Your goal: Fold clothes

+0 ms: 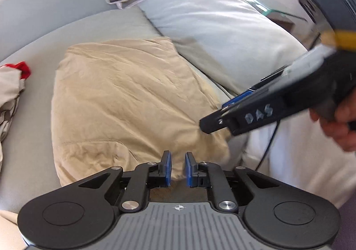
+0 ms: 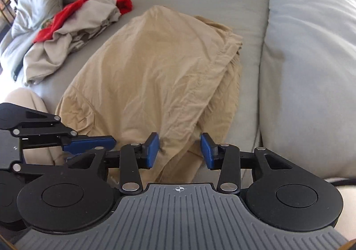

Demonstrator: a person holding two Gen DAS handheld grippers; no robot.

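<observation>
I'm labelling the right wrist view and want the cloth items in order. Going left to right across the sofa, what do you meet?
Grey and red clothes pile → tan folded garment → pale grey cushion.

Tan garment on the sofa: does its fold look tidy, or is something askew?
Askew. The tan garment has layers fanning out unevenly along its right edge, and its near corner is bunched. Behind it, the grey and red clothes lie crumpled.
</observation>
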